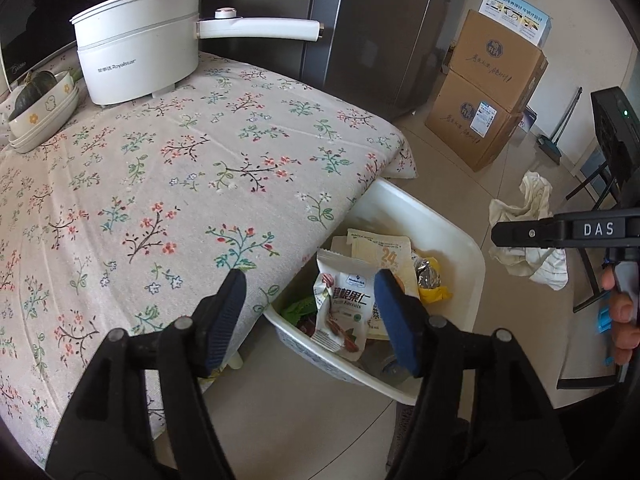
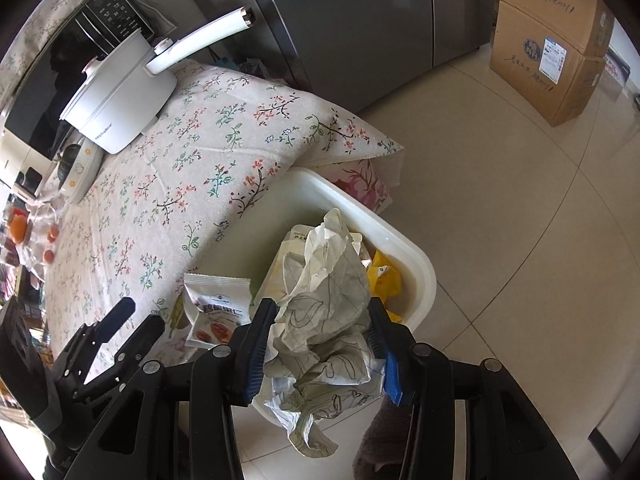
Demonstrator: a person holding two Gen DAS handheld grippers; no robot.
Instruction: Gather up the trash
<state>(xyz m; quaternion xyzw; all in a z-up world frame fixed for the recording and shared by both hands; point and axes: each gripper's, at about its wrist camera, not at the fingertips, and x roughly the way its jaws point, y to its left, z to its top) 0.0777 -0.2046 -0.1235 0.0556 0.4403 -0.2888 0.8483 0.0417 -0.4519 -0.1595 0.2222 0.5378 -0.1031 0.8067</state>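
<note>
Right wrist view: right claw grips crumpled paper above the white bin; left claw gapes, snack packet free between its jaws. Next: release paper into bin

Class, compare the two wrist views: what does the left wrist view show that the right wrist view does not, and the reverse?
Only the left wrist view: the open left tool from behind, and a crumpled cloth on the floor.
Only the right wrist view: the right tool shut on crumpled paper, and oranges at the table's far end.
Both: the white bin, snack packet, white pot, floral tablecloth, cardboard boxes.
</note>
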